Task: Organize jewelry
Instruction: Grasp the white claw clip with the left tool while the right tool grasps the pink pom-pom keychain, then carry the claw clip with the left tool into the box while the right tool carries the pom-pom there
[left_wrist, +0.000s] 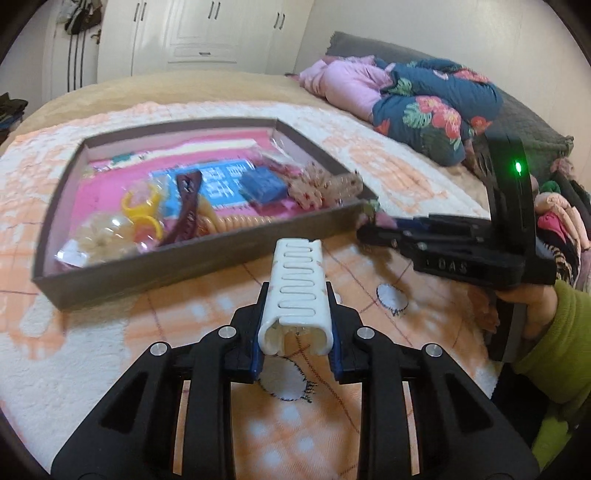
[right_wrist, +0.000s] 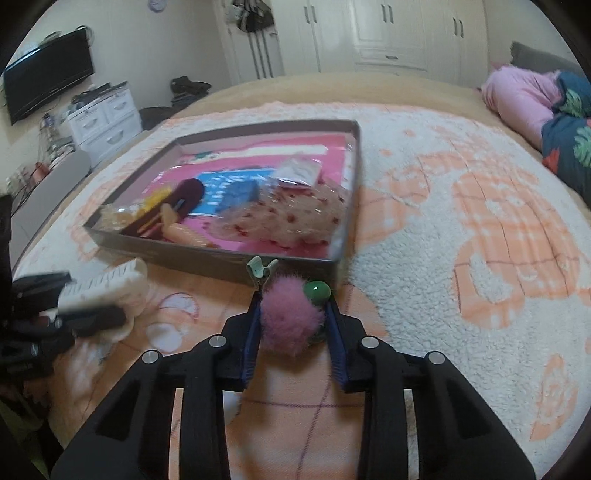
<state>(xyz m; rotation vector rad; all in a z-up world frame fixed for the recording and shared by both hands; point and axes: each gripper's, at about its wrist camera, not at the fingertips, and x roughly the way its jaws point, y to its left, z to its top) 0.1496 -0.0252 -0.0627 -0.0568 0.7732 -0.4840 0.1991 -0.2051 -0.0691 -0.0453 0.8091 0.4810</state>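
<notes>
A fleecy peach-and-cream blanket (right_wrist: 461, 192) covers the bed, and on it sits a shallow grey box (left_wrist: 207, 254) — the tray that collects the pieces. It holds a yellow ring (left_wrist: 142, 205), a maroon strap (left_wrist: 188, 206), a coiled hair tie (left_wrist: 236, 223), a blue card (left_wrist: 221, 182) and a spotted fabric piece (right_wrist: 291, 218).

Both grippers sit on the near side of the box, each with something between its pads. The left gripper (left_wrist: 297, 332) is clamped on a white hair clip (left_wrist: 297, 288) with a wavy slot pattern; the clip points toward the box wall, near it. The right gripper (right_wrist: 293, 332) is closed on a pink pom-pom clip (right_wrist: 290, 315) with a green bead (right_wrist: 317, 290) and a pale green metal tip (right_wrist: 260, 267), which sits just beside the box's front wall.

The step in hand appears to be the pick-up: both items look gripped but not yet in the box. The next move likely calls for raising each above the wall, carrying it over a bare patch of the pink floor, then letting go — the fluffy pom-pom may cling to the pads.
</notes>
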